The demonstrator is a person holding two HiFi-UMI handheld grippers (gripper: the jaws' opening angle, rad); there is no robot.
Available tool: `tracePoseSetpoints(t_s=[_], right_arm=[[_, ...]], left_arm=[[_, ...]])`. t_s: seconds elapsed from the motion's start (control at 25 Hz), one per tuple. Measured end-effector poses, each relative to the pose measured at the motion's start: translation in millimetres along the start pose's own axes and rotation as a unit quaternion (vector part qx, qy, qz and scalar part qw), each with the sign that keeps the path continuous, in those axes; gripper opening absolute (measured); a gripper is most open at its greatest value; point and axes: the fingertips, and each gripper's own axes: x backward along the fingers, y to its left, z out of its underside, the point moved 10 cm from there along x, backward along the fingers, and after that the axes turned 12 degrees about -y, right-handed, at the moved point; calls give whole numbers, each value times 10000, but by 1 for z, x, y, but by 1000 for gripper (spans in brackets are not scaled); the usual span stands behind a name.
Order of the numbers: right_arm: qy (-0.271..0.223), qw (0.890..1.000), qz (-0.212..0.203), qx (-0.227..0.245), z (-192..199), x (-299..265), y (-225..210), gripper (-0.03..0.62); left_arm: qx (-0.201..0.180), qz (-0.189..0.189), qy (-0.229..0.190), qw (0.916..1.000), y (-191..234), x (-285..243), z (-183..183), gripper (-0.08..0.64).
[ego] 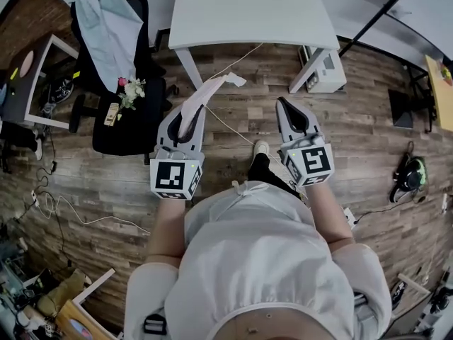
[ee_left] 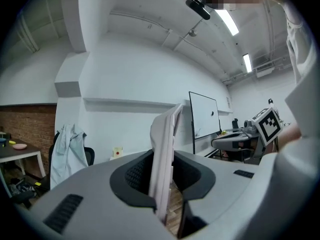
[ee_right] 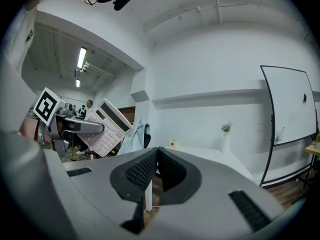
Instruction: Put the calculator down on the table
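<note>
1. You're at the carry step. Your left gripper point(ego: 185, 122) has its fingers clamped narrow on the calculator point(ee_left: 164, 144), which stands edge-up between them and juts past their tips.
2. Your right gripper point(ee_right: 157, 159) has its fingers pressed together, empty.
3. Next, I judge, reach the worktop point(ego: 248, 13) ahead of the fingers, lay the calculator flat, then release.

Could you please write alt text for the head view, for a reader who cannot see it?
From above, a person on a wooden floor holds two grippers: the left gripper grips a pale pink calculator, aimed toward a white table ahead. The right gripper is shut and empty. A black chair draped with a garment stands at left.
</note>
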Motion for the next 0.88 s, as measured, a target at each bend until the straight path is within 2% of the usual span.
tracePoseSetpoints(t_s=[0.2, 0.48, 0.64, 0.88], right_arm=[[12, 9997, -233, 34, 4, -58, -76, 8], [90, 9990, -417, 97, 17, -131, -173, 8], [179, 9987, -481, 9, 30, -163, -207, 8], [299, 9982, -507, -114, 48, -203, -235, 8]], left_arm=[[48, -164, -24, 9999, -1, -85, 8, 106], [-121, -412, 44, 9991, 1, -192, 26, 106], [-105, -466, 171, 9987, 4, -234, 38, 106], [-31, -576, 398, 9975, 21, -274, 52, 106]])
